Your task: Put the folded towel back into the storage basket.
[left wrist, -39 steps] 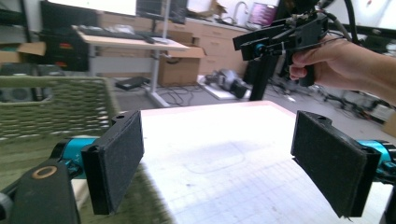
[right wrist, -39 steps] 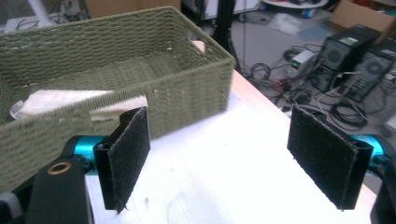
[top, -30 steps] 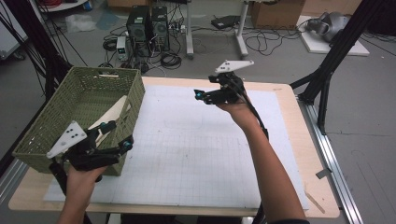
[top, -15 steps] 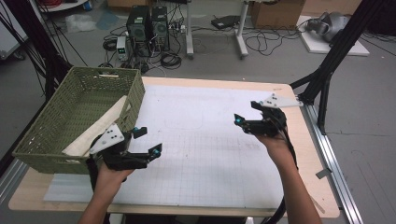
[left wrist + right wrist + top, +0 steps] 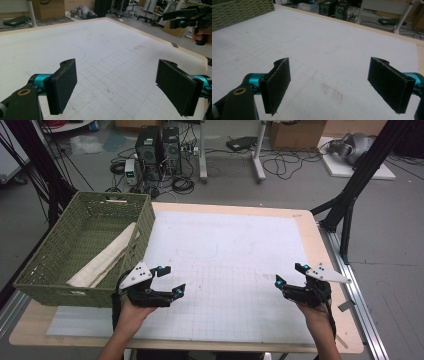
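The left gripper (image 5: 170,281) was held near the front edge of the white gridded mat (image 5: 235,245), jaws spread wide with nothing between them. The right gripper (image 5: 289,274) was held well apart from it, near the mat's right edge, jaws likewise spread and empty. Bare mat was seen between and beyond them. Farther left, a rolled cream cloth (image 5: 102,264) was lying inside the green woven basket (image 5: 142,222) at the pale wooden table's (image 5: 320,227) left edge.
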`<state>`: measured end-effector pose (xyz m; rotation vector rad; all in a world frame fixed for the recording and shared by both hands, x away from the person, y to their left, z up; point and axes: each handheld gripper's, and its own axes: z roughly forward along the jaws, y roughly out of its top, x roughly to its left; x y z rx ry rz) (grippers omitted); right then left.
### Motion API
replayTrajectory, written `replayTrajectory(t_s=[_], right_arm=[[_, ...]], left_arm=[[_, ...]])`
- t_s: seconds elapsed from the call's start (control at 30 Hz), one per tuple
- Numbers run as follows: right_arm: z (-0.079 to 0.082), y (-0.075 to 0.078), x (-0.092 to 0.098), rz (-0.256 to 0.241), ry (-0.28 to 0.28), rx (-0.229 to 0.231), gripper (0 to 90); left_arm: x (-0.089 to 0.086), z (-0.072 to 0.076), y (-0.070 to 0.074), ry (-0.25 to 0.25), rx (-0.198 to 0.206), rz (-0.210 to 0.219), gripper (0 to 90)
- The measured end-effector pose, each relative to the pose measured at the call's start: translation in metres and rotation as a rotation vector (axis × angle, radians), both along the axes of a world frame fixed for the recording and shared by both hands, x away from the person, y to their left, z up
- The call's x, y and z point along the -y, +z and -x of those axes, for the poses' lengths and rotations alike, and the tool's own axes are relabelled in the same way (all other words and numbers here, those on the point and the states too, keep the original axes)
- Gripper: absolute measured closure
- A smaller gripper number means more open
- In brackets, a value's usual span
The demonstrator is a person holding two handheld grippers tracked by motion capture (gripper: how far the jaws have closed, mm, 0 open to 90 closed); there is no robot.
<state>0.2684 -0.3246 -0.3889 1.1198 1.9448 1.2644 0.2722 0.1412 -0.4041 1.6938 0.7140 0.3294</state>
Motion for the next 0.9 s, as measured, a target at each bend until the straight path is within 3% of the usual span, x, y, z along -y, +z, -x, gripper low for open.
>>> replayTrajectory(t_s=[0.27, 0.47, 0.9], right_arm=[[0.014, -0.021, -0.001, 0.038, 0.004, -0.004, 17.0], [0.015, -0.020, -0.004, 0.051, 0.001, 0.005, 17.1], [0.014, -0.022, -0.006, 0.057, 0.000, 0.022, 17.1]], left_arm=[[0.003, 0.000, -0.007, 0.005, 0.007, -0.010, 18.8], [0.002, 0.005, -0.006, 0.022, 0.046, -0.006, 18.9], [-0.001, 0.006, -0.006, 0.035, 0.043, -0.015, 18.9]])
